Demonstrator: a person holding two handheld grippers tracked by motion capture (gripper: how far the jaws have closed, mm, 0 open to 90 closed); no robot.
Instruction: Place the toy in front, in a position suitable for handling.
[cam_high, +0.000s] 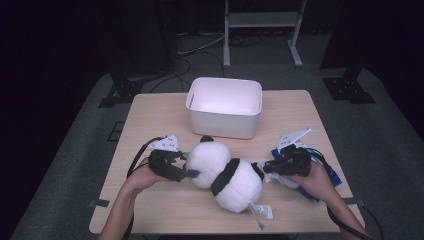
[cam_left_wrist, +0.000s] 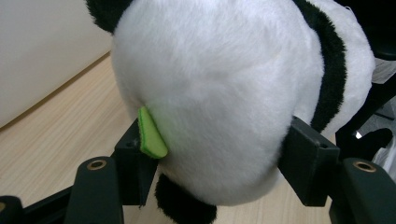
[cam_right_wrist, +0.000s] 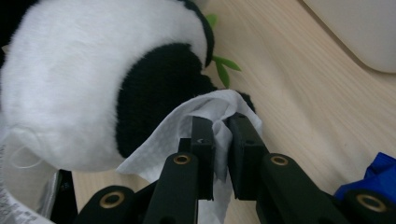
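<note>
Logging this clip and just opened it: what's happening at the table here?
A person at a light wooden table is wiping a black-and-white plush panda. The left gripper clamps the panda's white head between its jaws, holding it in place. The right gripper pinches a crumpled white paper wipe against the panda's black limb. An empty white plastic bin sits behind the toy.

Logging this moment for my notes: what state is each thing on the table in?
Plush panda: lying on the table, head clamped.
Left gripper: shut on the plush panda.
White wipe: crumpled, pressed against the panda's black patch.
Right gripper: shut on the white wipe.
White bin: upright, empty.
</note>
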